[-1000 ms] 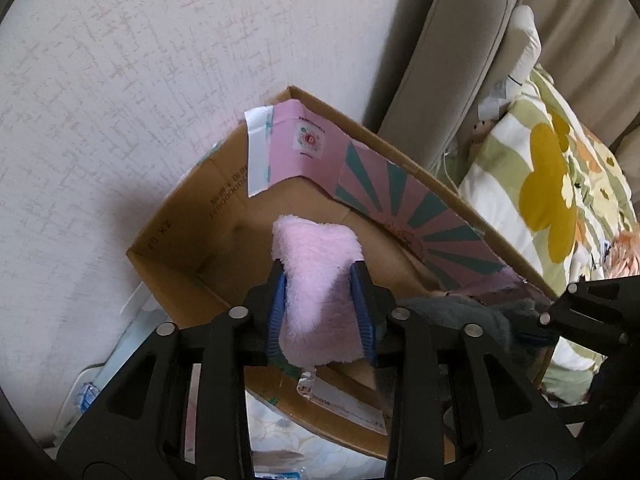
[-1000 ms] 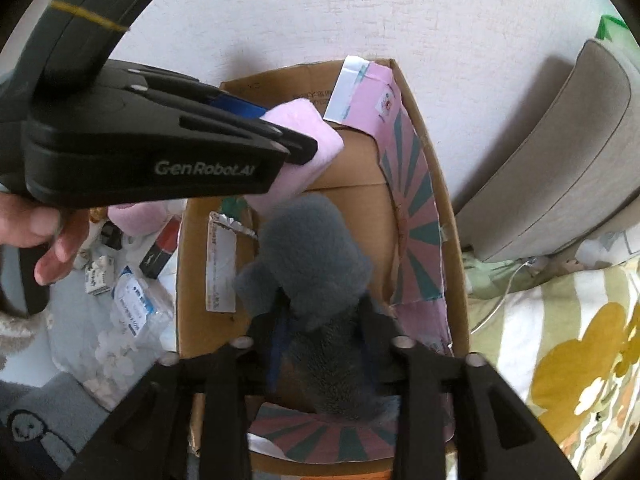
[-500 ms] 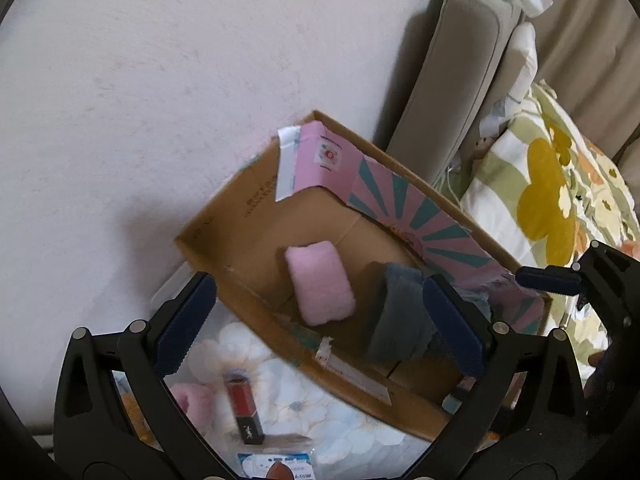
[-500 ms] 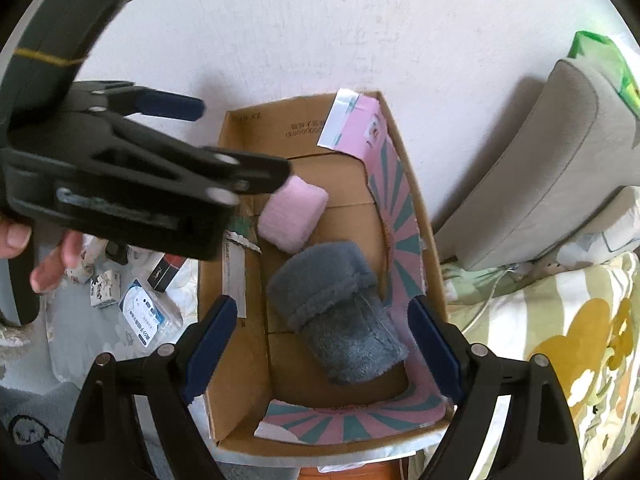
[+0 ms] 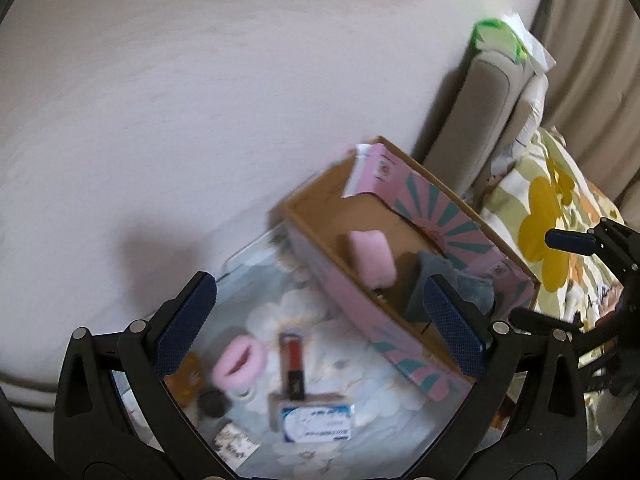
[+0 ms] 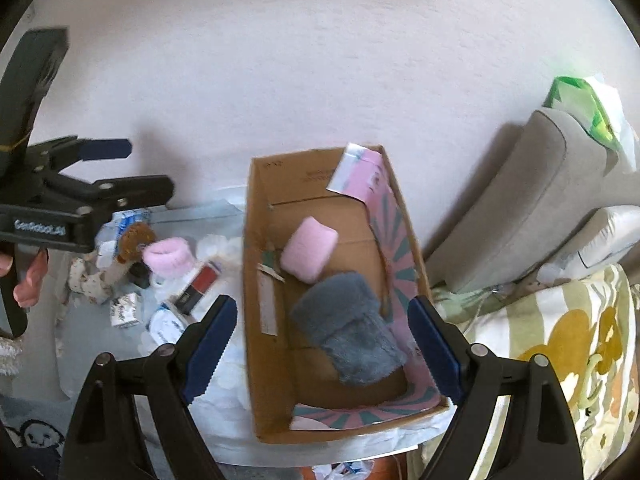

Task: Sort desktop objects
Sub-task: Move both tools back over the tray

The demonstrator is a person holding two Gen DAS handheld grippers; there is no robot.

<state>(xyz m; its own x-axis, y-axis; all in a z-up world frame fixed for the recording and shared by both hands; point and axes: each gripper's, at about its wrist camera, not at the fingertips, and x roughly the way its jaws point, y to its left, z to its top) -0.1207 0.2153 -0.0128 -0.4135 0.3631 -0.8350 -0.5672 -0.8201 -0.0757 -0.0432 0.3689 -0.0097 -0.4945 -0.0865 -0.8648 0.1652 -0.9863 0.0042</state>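
Note:
A cardboard box with pink patterned flaps stands on the table; it also shows in the left wrist view. Inside lie a pink fluffy sock and a grey fluffy sock; both show in the left wrist view, pink and grey. My left gripper is open and empty, above the table left of the box. My right gripper is open and empty above the box. A second pink fluffy sock lies on the table beside a red and black box.
Left of the box lie a blue-labelled packet, a small printed packet, a brown item and a dark round item. A grey sofa arm and flowered cushion are on the right. A white wall is behind.
Both grippers opened and dropped the pink and grey socks into the box, then pulled back and up. The left gripper swung left over the table's loose items.

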